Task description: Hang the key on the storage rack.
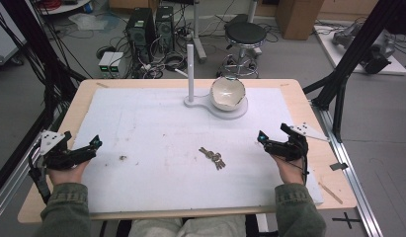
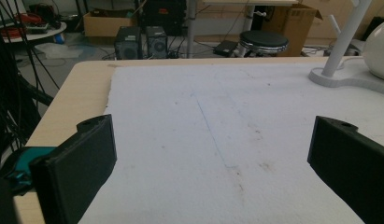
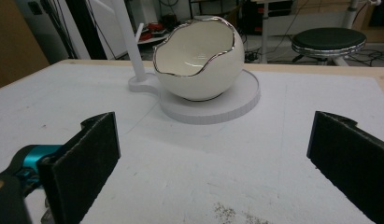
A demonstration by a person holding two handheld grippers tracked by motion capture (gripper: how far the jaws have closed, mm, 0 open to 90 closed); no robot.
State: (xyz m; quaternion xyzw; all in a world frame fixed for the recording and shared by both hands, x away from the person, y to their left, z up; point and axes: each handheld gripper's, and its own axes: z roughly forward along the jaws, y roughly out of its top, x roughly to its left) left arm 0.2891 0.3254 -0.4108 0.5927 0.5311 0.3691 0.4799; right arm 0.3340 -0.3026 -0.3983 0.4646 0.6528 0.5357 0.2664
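A bunch of keys (image 1: 213, 157) lies on the white mat (image 1: 156, 128) near the front middle. A white egg-shaped bowl with a silver rim (image 1: 227, 93) (image 3: 199, 58) sits on a white round stand (image 1: 230, 109) (image 3: 213, 107) at the back, beside a white upright post (image 1: 190, 69) (image 2: 341, 39). My left gripper (image 1: 89, 148) (image 2: 213, 163) rests at the mat's left edge, open and empty. My right gripper (image 1: 272, 140) (image 3: 213, 158) rests at the right side, open and empty, pointing at the bowl.
A small dark speck of debris (image 1: 123, 158) lies on the mat left of the keys. The wooden table (image 1: 319, 128) borders the mat. Behind the table stand a stool (image 1: 245, 34), computer towers (image 1: 141, 29) and cables on the floor.
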